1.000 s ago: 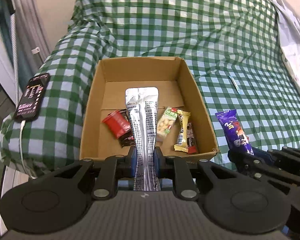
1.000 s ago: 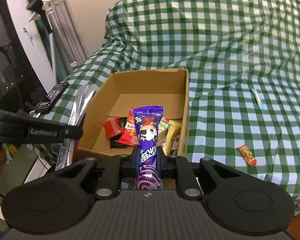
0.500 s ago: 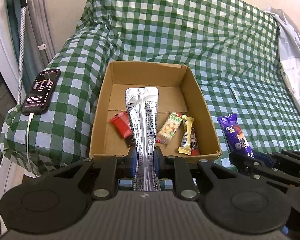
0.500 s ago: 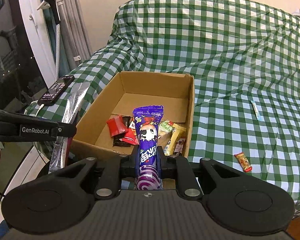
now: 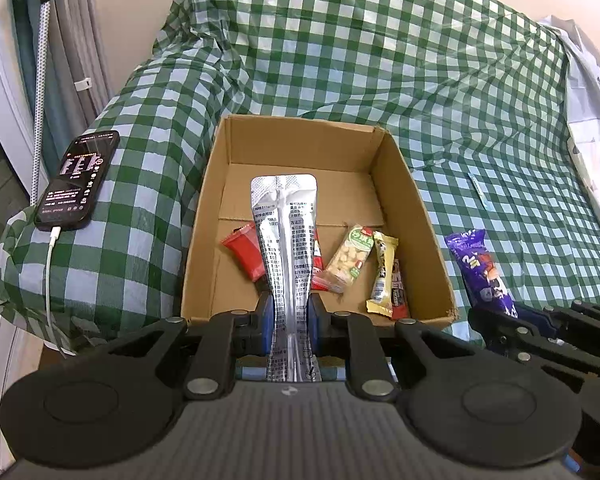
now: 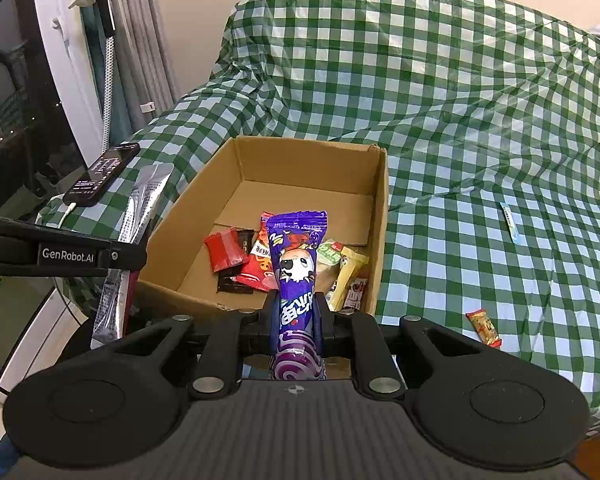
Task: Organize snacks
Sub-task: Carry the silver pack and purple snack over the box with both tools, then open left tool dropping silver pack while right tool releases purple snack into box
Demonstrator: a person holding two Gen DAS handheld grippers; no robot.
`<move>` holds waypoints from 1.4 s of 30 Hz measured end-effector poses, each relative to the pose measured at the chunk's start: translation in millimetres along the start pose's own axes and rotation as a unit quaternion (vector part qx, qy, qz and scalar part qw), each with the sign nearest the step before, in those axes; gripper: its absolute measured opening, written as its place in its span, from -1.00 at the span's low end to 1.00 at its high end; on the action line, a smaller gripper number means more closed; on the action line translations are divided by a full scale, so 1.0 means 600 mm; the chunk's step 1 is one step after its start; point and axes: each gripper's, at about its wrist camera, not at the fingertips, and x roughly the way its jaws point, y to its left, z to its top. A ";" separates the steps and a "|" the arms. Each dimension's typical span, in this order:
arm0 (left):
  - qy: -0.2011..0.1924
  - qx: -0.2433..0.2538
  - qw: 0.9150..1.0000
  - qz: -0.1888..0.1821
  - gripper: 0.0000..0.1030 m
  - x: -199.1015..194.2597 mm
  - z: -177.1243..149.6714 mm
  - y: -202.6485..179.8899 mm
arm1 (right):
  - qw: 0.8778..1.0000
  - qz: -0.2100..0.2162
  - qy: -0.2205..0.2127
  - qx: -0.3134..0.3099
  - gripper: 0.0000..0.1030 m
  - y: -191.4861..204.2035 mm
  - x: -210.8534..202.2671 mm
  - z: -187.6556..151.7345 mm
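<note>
My left gripper is shut on a long silver foil packet that stands up in front of the open cardboard box. My right gripper is shut on a purple snack packet, held at the box's near edge. The box holds several snacks: a red packet, a green-topped nut packet and a yellow bar. The silver packet also shows at the left in the right wrist view. The purple packet shows at the right in the left wrist view.
A green checked cloth covers the surface. A small orange-red snack and a thin blue-white stick lie on it right of the box. A phone on a charging cable lies to the left. White crumpled plastic is at far right.
Both grippers have pulled back and up from the box, still holding their packets. The box looks farther off and more of the cloth shows.
</note>
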 end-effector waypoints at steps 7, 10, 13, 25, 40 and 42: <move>0.004 -0.008 1.000 0.001 -0.63 0.028 0.026 0.010 | 1.000 -0.001 0.013 0.003 -0.68 -0.001 0.027 0.011; 0.005 -0.012 1.000 0.003 -0.63 0.045 0.042 0.013 | 1.000 -0.001 0.018 0.002 -0.68 -0.002 0.041 0.018; 0.007 -0.014 1.000 0.004 -0.63 0.062 0.059 0.016 | 1.000 0.000 0.024 0.001 -0.68 -0.003 0.057 0.024; 0.034 -0.013 0.999 0.013 -0.63 0.154 0.114 0.029 | 0.999 0.002 0.037 0.001 -0.68 -0.008 0.141 0.074; 0.087 -0.002 0.996 0.033 -0.63 0.275 0.141 0.027 | 0.997 0.009 0.072 0.019 -0.67 -0.028 0.263 0.097; 0.092 0.002 0.995 0.038 -0.62 0.290 0.144 0.027 | 0.997 0.011 0.077 0.023 -0.67 -0.032 0.278 0.100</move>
